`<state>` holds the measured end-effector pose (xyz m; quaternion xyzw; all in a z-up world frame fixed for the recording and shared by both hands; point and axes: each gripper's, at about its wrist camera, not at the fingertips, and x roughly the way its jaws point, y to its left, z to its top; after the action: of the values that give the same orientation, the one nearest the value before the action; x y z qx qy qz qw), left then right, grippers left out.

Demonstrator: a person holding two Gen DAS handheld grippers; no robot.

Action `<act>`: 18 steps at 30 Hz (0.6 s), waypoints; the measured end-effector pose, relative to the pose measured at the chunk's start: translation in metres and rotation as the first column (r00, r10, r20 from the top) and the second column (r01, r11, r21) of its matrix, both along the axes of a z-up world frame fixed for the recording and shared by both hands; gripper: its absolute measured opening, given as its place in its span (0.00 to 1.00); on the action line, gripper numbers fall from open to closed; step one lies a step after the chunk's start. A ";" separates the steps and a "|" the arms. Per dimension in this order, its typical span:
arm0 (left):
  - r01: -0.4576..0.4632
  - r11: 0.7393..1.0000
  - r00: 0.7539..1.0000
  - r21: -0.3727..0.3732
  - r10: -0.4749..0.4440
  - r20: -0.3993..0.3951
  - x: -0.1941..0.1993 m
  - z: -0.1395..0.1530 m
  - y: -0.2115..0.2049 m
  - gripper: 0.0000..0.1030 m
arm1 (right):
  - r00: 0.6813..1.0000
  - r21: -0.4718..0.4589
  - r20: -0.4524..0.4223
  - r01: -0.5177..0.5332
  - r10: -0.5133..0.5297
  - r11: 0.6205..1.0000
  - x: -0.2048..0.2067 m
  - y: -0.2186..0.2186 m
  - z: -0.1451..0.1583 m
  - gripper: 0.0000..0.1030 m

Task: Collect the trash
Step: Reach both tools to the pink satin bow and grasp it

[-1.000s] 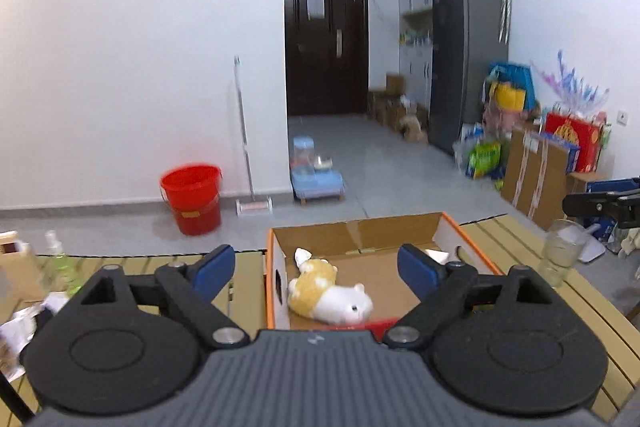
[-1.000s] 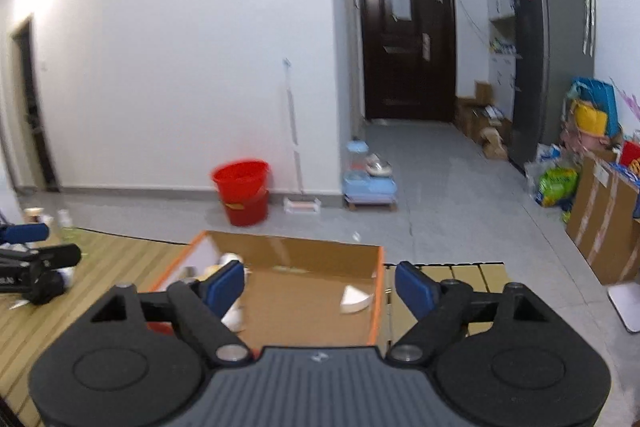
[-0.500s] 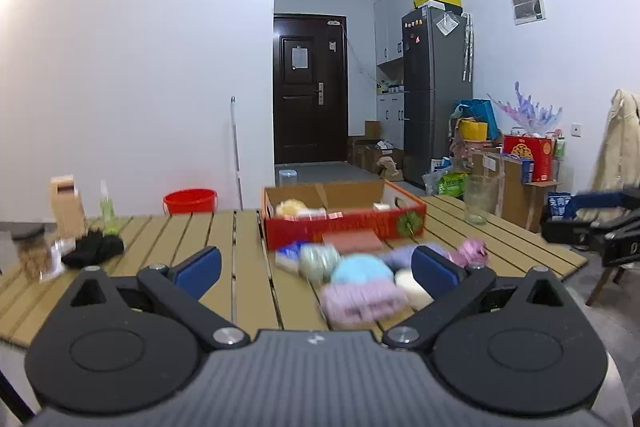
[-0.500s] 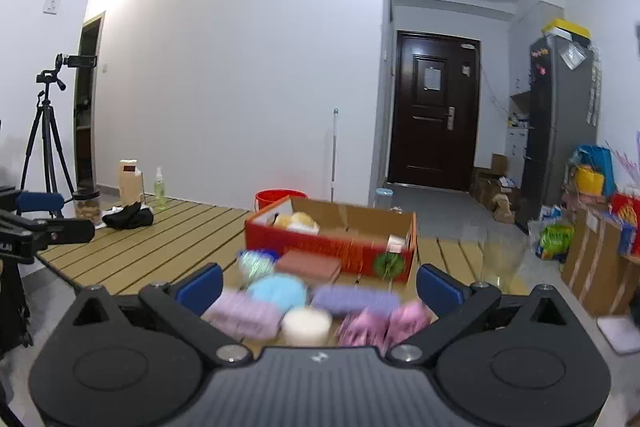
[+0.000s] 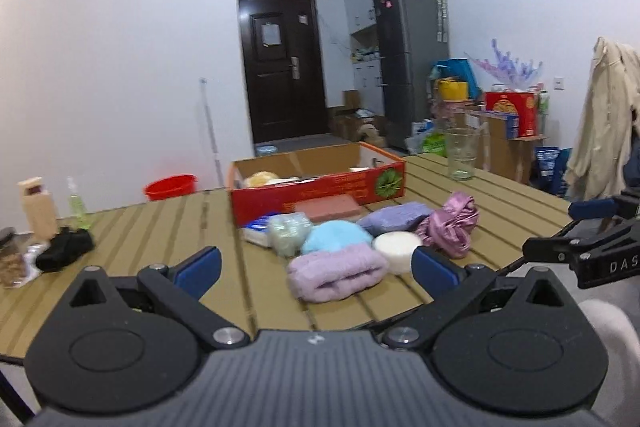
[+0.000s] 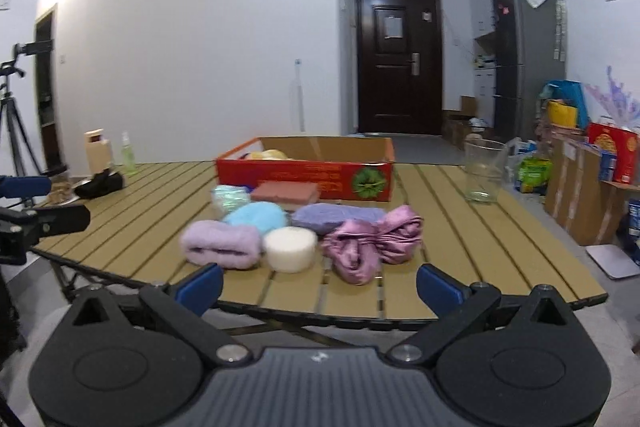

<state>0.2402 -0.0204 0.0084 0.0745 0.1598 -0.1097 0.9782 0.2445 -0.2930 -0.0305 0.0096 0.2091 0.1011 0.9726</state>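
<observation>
A red cardboard box stands on the slatted wooden table with a yellow plush item inside. In front of it lies a pile: a lilac fuzzy roll, a light blue fuzzy ball, a white round pad, a purple pouch, crumpled pink-purple cloth, a brick-red sponge and a greenish packet. My left gripper and right gripper are open and empty, just short of the pile.
A drinking glass stands at the table's far right. A black cloth, a small carton and a spray bottle sit at the left. A red bucket stands on the floor behind.
Both grippers have pulled back and dropped from above the box to table height in front of the pile. Both stay open.
</observation>
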 end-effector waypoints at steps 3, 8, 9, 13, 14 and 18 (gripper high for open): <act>0.039 0.999 0.999 0.001 -0.039 -0.028 0.024 -0.005 -0.016 1.00 | 0.999 0.032 -0.013 0.037 -0.036 0.999 0.013 -0.017 -0.008 1.00; 0.148 0.989 0.986 0.031 -0.145 -0.078 0.068 -0.019 -0.062 1.00 | 0.998 0.056 -0.026 0.063 -0.062 0.996 0.047 -0.046 -0.016 0.98; 0.164 0.986 0.984 0.039 -0.161 -0.078 0.077 -0.019 -0.074 1.00 | 0.997 0.069 -0.030 0.067 -0.065 0.995 0.056 -0.053 -0.017 0.96; 0.235 0.972 0.965 0.010 -0.232 -0.121 0.118 -0.026 -0.116 0.79 | 0.997 0.157 -0.037 0.072 -0.067 0.985 0.098 -0.081 -0.020 0.90; 0.233 0.973 0.960 0.004 -0.229 -0.160 0.129 -0.030 -0.125 0.67 | 0.997 0.165 -0.044 0.067 -0.061 0.984 0.111 -0.085 -0.023 0.88; 0.224 0.974 0.945 0.025 -0.211 -0.248 0.162 -0.055 -0.154 0.60 | 0.996 0.145 -0.084 0.040 -0.028 0.989 0.164 -0.093 -0.033 0.74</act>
<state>0.4026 -0.1740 -0.0469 0.1035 0.2724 -0.2211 0.9307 0.4090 -0.3860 -0.0638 0.0890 0.2407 0.0992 0.9614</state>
